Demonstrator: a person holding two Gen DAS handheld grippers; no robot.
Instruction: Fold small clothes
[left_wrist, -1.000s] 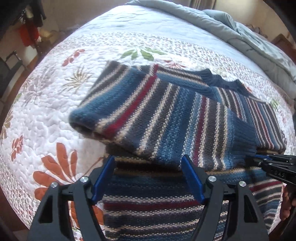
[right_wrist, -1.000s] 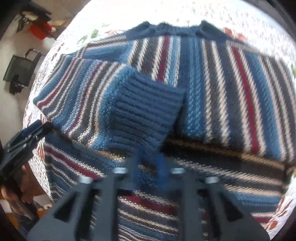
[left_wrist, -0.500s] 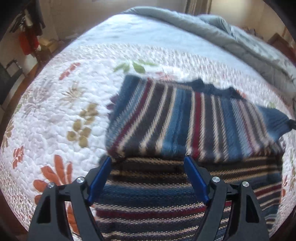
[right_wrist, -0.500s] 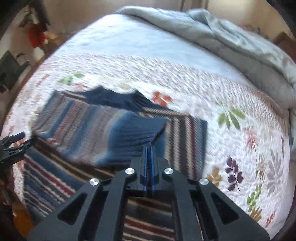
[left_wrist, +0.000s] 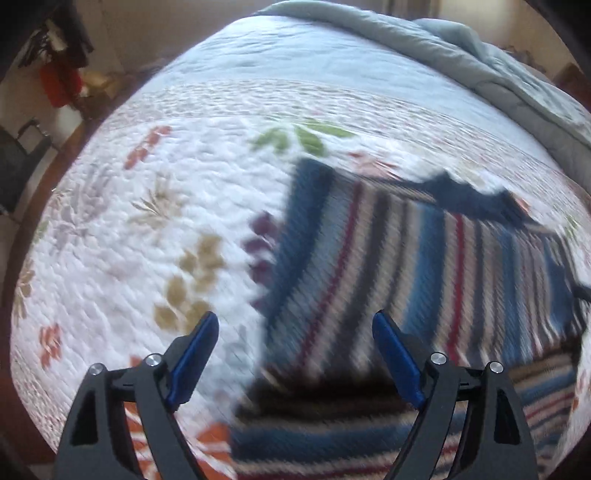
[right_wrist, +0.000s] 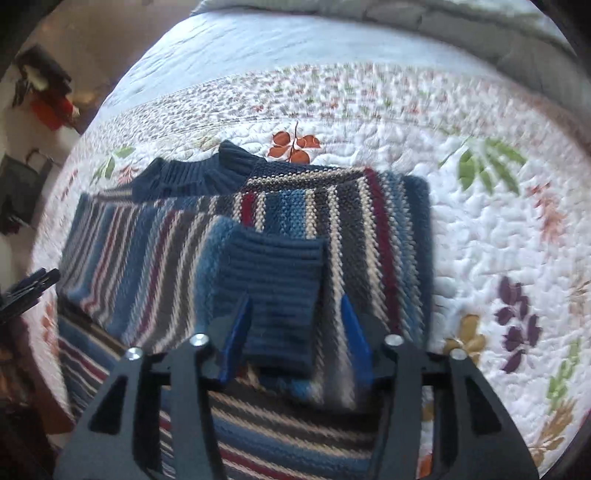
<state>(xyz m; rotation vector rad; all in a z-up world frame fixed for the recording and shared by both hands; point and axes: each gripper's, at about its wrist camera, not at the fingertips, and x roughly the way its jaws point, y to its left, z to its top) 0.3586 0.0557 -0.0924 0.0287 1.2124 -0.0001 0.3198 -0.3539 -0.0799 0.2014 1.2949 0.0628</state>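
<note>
Striped knit sweater on the floral quilt, its sleeve cuff newly laid across the sweater's body: right gripper, clamped a moment ago, opens astride the released cuff; left gripper widens, empty, at the sweater's left edge.

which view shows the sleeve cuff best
The right wrist view: the ribbed cuff lies sharp and whole on the sweater, between the opening right gripper jaws. The left wrist view is blurred and shows only stripes, with no cuff to make out.
</note>
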